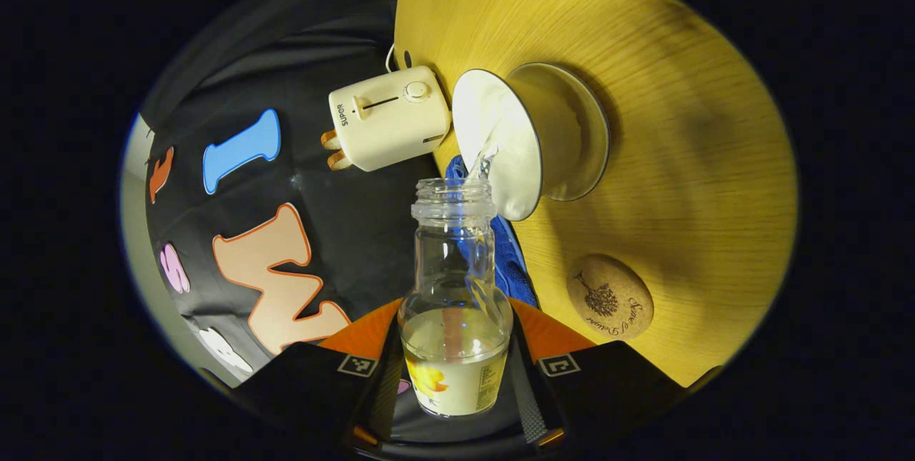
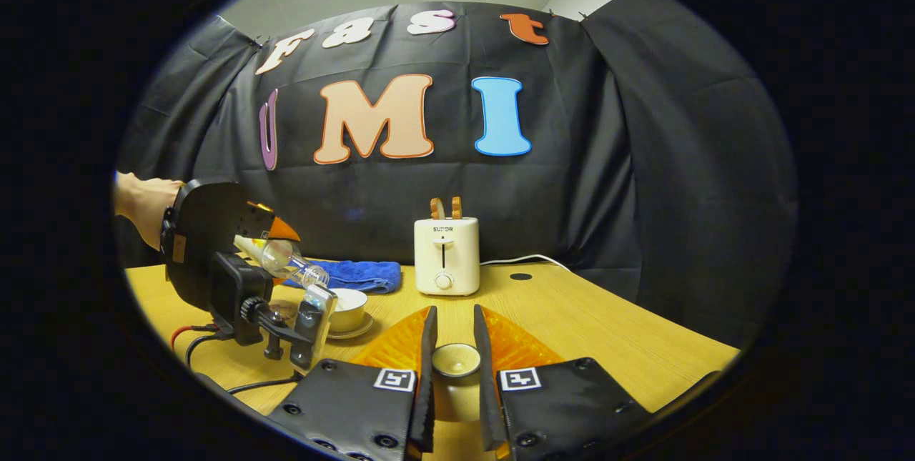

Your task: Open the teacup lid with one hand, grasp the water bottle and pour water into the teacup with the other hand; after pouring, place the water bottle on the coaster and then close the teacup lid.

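In the left gripper view, my left gripper [image 1: 455,347] is shut on the clear water bottle [image 1: 455,289], which is tipped toward the white teacup [image 1: 529,136]. A thin stream of water [image 1: 482,159] runs from the bottle's mouth into the open cup. The round cork coaster [image 1: 610,296] lies bare beside the cup. In the right gripper view, my right gripper [image 2: 454,314] is shut on the teacup lid [image 2: 455,359], held above the table. Farther left there, the left gripper [image 2: 221,261] tilts the bottle [image 2: 286,257] over the teacup [image 2: 348,307] on its saucer.
A cream toaster [image 2: 446,255] with toast in it stands at the back of the wooden table [image 2: 607,332], its cord trailing right. A blue cloth [image 2: 354,275] lies behind the cup. Cables [image 2: 207,347] trail under the left gripper, held by a hand [image 2: 143,207].
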`<state>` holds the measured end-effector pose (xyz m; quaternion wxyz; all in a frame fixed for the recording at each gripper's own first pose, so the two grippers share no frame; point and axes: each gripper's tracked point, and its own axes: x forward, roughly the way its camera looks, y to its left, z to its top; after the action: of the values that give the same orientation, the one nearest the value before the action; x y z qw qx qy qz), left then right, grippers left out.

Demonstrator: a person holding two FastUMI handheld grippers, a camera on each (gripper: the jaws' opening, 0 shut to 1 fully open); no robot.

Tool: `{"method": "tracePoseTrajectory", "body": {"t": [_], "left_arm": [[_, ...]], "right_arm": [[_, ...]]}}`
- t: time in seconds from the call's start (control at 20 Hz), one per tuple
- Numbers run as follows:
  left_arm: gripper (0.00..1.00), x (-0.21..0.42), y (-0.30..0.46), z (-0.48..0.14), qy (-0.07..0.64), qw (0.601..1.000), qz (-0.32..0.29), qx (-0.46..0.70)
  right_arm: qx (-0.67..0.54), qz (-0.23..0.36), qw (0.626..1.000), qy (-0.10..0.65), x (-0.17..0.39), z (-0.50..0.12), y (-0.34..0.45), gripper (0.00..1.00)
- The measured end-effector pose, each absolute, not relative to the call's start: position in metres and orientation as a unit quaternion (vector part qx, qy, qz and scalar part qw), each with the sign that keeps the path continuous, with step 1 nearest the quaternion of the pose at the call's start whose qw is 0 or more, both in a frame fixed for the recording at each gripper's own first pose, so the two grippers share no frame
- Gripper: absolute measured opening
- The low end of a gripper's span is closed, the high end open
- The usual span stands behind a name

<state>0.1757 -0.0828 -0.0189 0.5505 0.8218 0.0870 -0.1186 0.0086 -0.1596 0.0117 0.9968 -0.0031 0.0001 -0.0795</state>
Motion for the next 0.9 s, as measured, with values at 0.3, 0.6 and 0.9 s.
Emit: {"method": "tracePoseTrajectory", "body": {"t": [0.3, 0.6, 0.9], "left_arm": [[0.66, 0.175, -0.090, -0.012, 0.081, 0.518, -0.118, 0.844], [0.66, 0.177, -0.092, -0.008, 0.083, 0.504, -0.116, 0.852], [0.66, 0.178, -0.092, -0.006, 0.083, 0.499, -0.115, 0.855]], "right_arm": [[-0.003, -0.077, 0.997, 0.000, 0.009, 0.011, -0.159, 0.29], [-0.003, -0.077, 0.997, 0.000, 0.009, 0.012, -0.160, 0.28], [-0.003, -0.077, 0.997, 0.000, 0.009, 0.012, -0.160, 0.28]]}}
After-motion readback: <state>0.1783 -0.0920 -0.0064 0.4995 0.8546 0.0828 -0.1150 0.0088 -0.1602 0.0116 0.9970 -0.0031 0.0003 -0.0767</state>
